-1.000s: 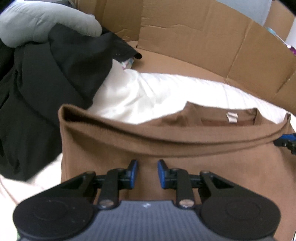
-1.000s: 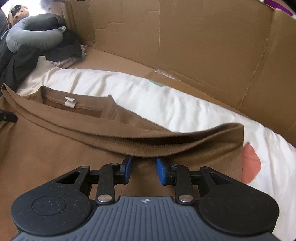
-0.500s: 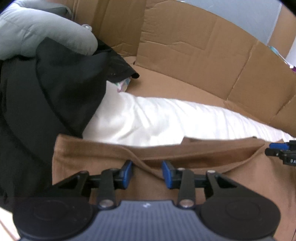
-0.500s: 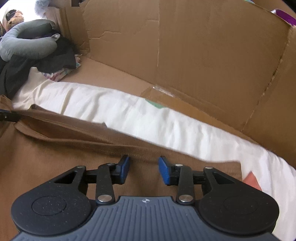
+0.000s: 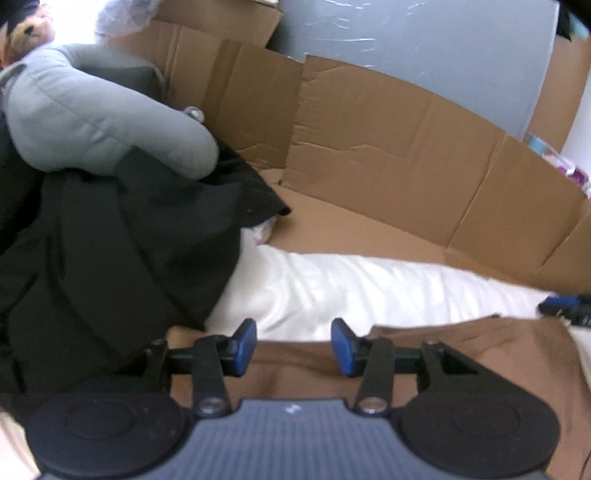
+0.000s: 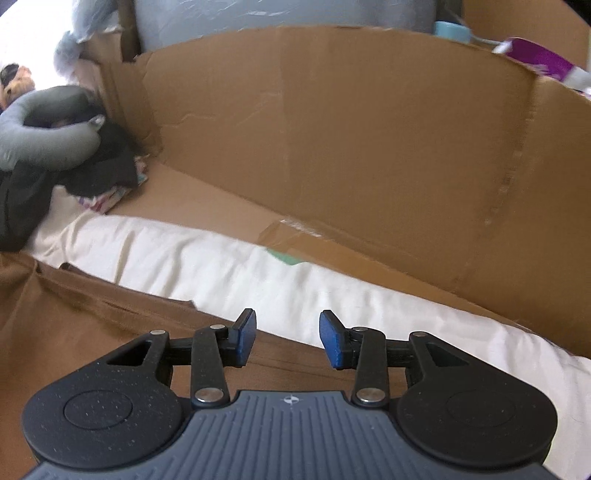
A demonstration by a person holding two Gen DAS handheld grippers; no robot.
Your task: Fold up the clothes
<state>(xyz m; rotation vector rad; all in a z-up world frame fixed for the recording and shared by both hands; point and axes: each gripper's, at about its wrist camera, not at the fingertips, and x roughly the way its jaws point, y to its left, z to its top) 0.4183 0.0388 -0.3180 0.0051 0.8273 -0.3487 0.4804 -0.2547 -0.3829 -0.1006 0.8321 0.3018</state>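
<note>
A brown shirt [image 5: 480, 350] lies folded on a white sheet [image 5: 351, 288], its far edge straight across. The same brown shirt [image 6: 92, 325] fills the lower left of the right wrist view, on the white sheet [image 6: 295, 284]. My left gripper [image 5: 293, 345] hovers open over the shirt's far left edge, nothing between its blue pads. My right gripper [image 6: 288, 338] is open too, above the shirt's far right edge. The right gripper's blue tip [image 5: 561, 304] shows at the right edge of the left wrist view.
A pile of black clothes [image 5: 110, 258] with a grey neck pillow [image 5: 92, 122] on top sits to the left, touching the shirt's corner. Cardboard walls [image 6: 351, 147] stand behind the sheet. A stuffed toy [image 5: 26, 33] is at the far left.
Both grippers were shut on the shirt's folded edge a second ago; they carried it forward, laid it down, and have opened wide and lifted off it.
</note>
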